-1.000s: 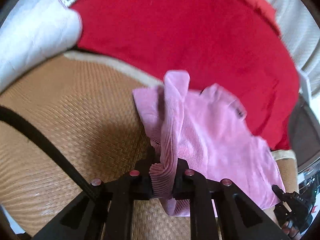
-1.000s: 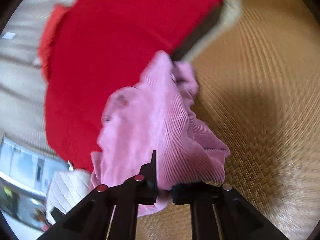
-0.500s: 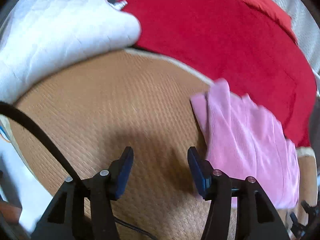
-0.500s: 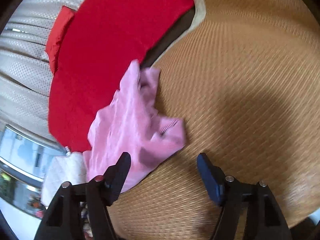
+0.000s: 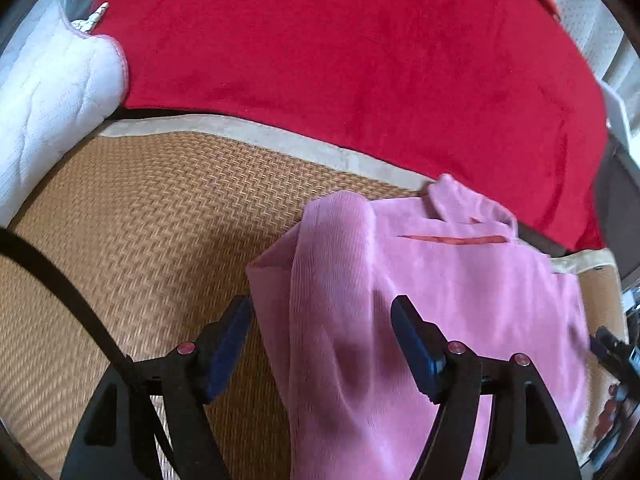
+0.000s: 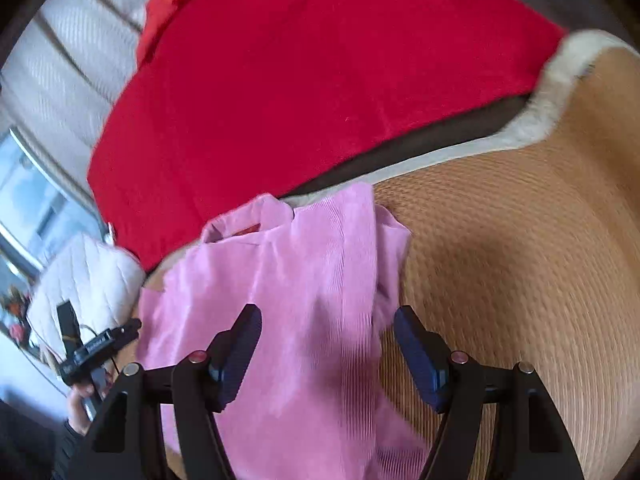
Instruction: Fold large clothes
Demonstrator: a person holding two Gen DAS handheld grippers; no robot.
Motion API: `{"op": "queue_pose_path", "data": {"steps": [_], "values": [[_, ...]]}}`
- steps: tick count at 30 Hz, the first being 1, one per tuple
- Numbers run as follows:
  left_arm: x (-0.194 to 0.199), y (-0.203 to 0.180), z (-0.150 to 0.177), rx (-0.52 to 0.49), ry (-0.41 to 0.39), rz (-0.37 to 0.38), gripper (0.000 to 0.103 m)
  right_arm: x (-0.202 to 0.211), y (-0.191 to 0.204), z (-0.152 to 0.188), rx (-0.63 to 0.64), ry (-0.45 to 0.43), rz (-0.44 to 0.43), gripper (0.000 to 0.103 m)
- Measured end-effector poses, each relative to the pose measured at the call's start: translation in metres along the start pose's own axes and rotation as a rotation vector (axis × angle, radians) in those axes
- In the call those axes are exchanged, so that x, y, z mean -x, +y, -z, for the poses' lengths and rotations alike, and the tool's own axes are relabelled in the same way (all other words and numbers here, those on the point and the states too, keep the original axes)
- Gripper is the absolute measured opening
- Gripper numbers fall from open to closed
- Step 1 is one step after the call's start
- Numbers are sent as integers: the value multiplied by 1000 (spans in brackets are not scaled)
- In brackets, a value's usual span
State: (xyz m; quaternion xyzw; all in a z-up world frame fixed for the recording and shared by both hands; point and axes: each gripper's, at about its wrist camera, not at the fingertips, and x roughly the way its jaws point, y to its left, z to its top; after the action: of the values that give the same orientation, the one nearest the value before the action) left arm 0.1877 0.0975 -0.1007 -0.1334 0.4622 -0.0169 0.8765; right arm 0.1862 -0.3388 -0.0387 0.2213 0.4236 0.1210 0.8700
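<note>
On the woven mat (image 5: 140, 240), a pink garment (image 5: 400, 280) is lying loose; left gripper (image 5: 320, 340) is opening above it, right gripper (image 6: 328, 344) is hanging wide, gripping nothing.

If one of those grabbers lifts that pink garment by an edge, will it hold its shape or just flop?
Probably flop: the pink garment already lies in soft folds and drapes on the woven mat. It looks light, being thin ribbed cloth. Its ribbed surface likely gives the pads some grip, so slipping seems unlikely, though a pinch may catch only one layer.
</note>
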Motion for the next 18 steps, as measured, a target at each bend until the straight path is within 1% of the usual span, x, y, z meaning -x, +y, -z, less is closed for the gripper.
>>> {"op": "queue_pose_path", "data": {"steps": [1,2,3,4,6,7,8,9,10,11,12,13,14,15,16,17,18], "values": [[-7,0,-4,-5,-7,-24,59,-9,0,-4,7,17,26,70],[-13,-1,-4,-17,-6,-33,22,-18,3,-8,41,21,46,50],[-16,-1,-4,-25,9,-30,8,-24,8,-13,64,28,54,26],[-14,-1,-4,-21,0,-28,9,-24,14,-19,87,20,84,8],[1,-3,-4,-55,-69,-48,8,-13,30,-23,157,-21,107,7],[12,-3,-2,-61,-117,-54,8,-7,39,-24,196,-55,136,7],[14,-4,-4,-56,-134,-57,8,-6,42,-27,219,-78,179,7],[10,-1,-6,-39,-136,-59,8,-13,36,-30,211,-63,200,7],[-2,5,-6,-16,-99,-54,8,-24,27,-33,187,-35,211,7],[-11,9,-5,-5,-59,-49,9,-34,12,-26,151,6,227,6],[-27,10,-3,0,-1,-51,9,-46,5,-25,129,28,232,6],[-30,8,-2,-6,7,-52,10,-51,-2,-23,108,33,217,7],[-31,6,-2,-26,-5,-65,15,-51,-8,-20,73,16,194,8],[-29,4,-2,-38,-18,-78,17,-50,-11,-20,43,3,173,8],[-33,3,-6,-31,-25,-85,21,-46,-16,-20,10,-3,152,8],[-30,4,-7,-15,-29,-79,23,-42,-20,-20,-19,-4,140,11],[-23,8,-9,4,-39,-71,25,-33,-23,-18,-30,-6,148,13]]}}
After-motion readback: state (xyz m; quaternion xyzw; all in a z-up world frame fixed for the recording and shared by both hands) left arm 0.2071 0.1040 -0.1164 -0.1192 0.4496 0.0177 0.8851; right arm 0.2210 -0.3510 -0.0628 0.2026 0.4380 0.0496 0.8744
